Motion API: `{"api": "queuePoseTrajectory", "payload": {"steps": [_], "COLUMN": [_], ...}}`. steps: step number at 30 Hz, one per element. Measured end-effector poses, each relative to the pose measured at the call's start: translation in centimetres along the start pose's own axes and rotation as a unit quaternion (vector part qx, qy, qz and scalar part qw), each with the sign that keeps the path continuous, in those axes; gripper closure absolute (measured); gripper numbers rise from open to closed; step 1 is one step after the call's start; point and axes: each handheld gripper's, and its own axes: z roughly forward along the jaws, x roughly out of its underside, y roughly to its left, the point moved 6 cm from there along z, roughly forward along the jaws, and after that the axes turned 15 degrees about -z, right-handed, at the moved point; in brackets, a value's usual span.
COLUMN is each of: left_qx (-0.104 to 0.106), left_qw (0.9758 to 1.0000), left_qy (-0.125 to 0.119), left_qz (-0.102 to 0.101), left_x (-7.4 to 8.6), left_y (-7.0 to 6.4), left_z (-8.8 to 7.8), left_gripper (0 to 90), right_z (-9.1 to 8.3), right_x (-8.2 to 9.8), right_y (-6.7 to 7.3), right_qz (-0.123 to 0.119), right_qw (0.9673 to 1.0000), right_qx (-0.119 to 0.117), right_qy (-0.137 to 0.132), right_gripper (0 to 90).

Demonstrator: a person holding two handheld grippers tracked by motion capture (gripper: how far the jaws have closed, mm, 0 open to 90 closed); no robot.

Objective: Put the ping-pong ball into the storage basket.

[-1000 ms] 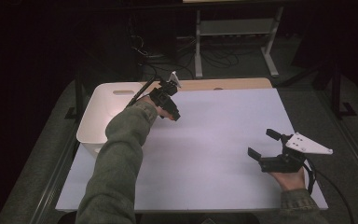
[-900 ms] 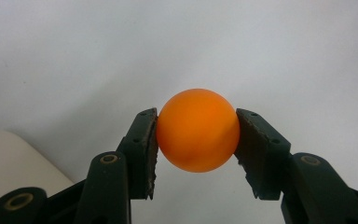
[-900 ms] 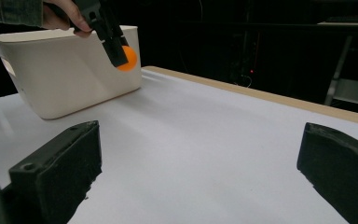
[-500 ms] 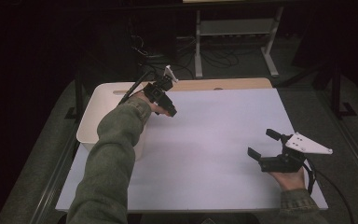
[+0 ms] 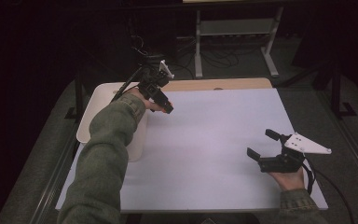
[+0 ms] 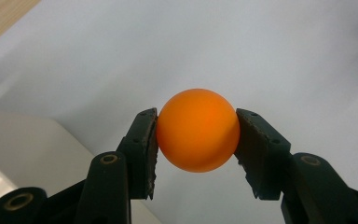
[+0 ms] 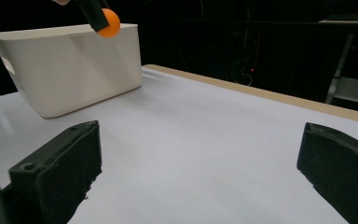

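Black pads of the left tool (image 6: 196, 149) pressed against both sides of an orange ball (image 6: 198, 129), gripping it at its widest part. In the left gripper view the ball sat squarely between the two jaws, with pale worktop (image 6: 261, 56) behind it and a cream-white corner at lower left. From the right gripper view the ball (image 7: 109, 22) hung in the air at the near top edge of a white bin (image 7: 74, 70), level with its rim; whether it was over the inside of the bin or just outside the wall could not be told. The bin had a cut-out handle on its end wall. In the high view the left tool (image 5: 161, 100) was raised above the worktop (image 5: 214, 140) beside the bin (image 5: 93, 116), with a green sleeve (image 5: 107, 158) reaching up from the bottom edge. The ball itself was too small to make out there.

Further out, the right tool (image 5: 261, 145) rested low near the worktop's right front corner, well apart from the bin. Its jaws stood wide apart with nothing between them, and the right gripper view showed bare worktop between its two black pads (image 7: 60, 163). A wooden strip (image 5: 214, 84) ran along the worktop's far edge.
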Motion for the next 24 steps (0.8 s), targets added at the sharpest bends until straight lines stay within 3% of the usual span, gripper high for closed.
{"api": "queuePoseTrajectory", "payload": {"steps": [24], "left_qx": [-0.005], "left_qw": [0.9998], "left_qy": [-0.018], "left_qz": [0.003], "left_x": [0.5], "left_y": [0.4], "left_z": [-3.9], "left_gripper": [51.1], "right_z": [0.0], "right_x": [0.1], "right_y": [0.1], "right_qz": [-0.001], "right_qw": [1.0000], "right_qx": [0.000], "right_qy": [0.003], "right_gripper": [0.0]}}
